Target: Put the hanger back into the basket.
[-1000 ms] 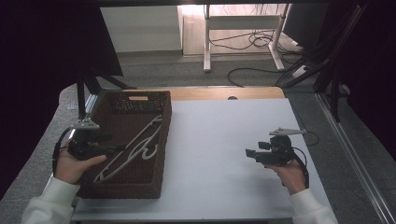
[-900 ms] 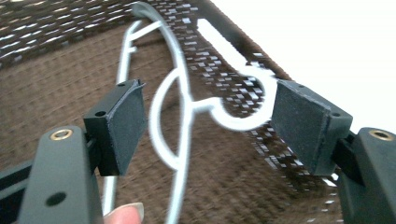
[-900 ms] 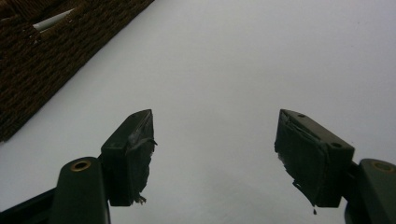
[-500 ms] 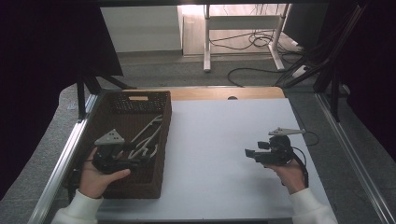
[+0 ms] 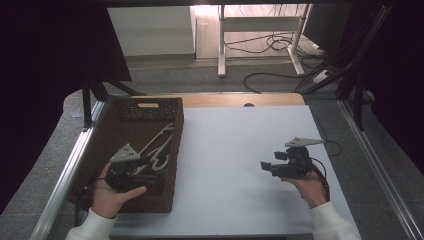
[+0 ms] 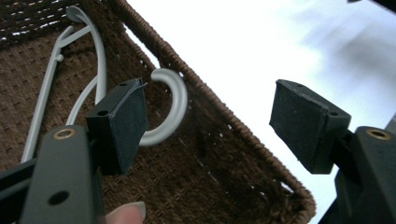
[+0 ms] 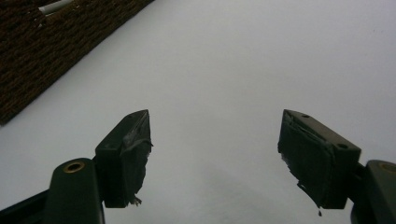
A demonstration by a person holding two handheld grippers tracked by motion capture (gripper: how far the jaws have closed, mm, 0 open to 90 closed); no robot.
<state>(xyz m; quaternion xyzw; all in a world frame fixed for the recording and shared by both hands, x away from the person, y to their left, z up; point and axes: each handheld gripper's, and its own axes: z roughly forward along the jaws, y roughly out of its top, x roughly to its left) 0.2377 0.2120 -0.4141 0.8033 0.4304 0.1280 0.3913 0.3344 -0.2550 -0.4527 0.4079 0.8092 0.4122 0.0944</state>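
My left gripper (image 6: 210,126) hung wide open over the basket (image 5: 172,165), probably approaching the hanger's hook (image 6: 175,100); right gripper (image 7: 217,154) gaped idle.

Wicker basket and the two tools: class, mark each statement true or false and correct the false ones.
1. The brown wicker basket stands at the table's left side. True.
2. White plastic hangers lie inside it. True.
3. The left tool is clamped on a hanger hook. False: its jaws are open, with the hook beyond them.
4. The right tool holds a hanger. False: it is open over the bare white table.
5. Both tools are inside the basket. False: the right one is outside it.
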